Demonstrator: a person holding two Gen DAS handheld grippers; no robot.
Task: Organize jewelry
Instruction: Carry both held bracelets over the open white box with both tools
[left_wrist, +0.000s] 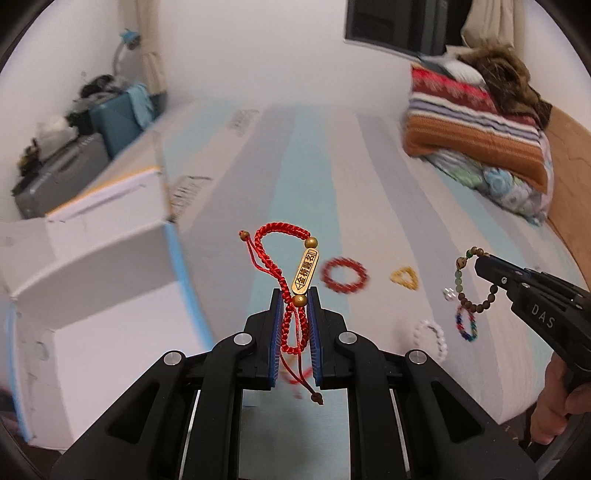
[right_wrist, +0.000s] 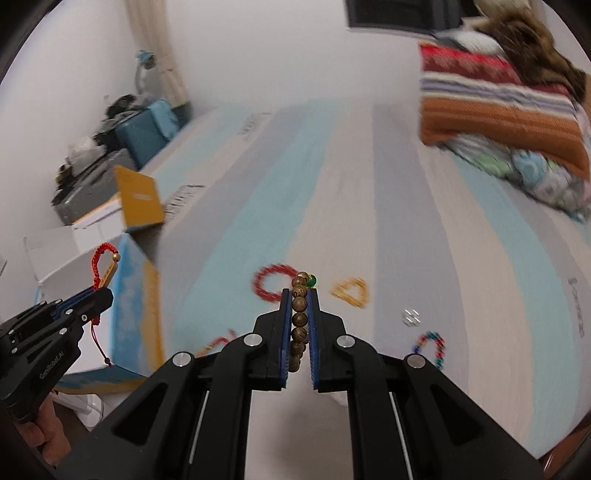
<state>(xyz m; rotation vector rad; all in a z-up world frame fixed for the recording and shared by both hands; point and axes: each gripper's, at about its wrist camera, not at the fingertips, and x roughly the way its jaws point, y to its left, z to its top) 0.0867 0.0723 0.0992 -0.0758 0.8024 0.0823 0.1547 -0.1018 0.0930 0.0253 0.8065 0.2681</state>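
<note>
Clamping a red braided cord bracelet (left_wrist: 286, 266), the left gripper (left_wrist: 295, 295) has its jaws nearly closed, lifting it toward the white box (left_wrist: 92, 266). Right gripper (right_wrist: 300, 295) pinches a wooden bead bracelet (right_wrist: 300, 317) likewise. Other bracelets dot the striped bed (left_wrist: 332, 166). "DAS" reads on the right tool; the gold plate's characters are unclear.

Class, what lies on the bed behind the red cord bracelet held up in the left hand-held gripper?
Behind the red cord bracelet, the striped bed and a red bead ring show. Anything directly behind its gold plate is covered.
</note>
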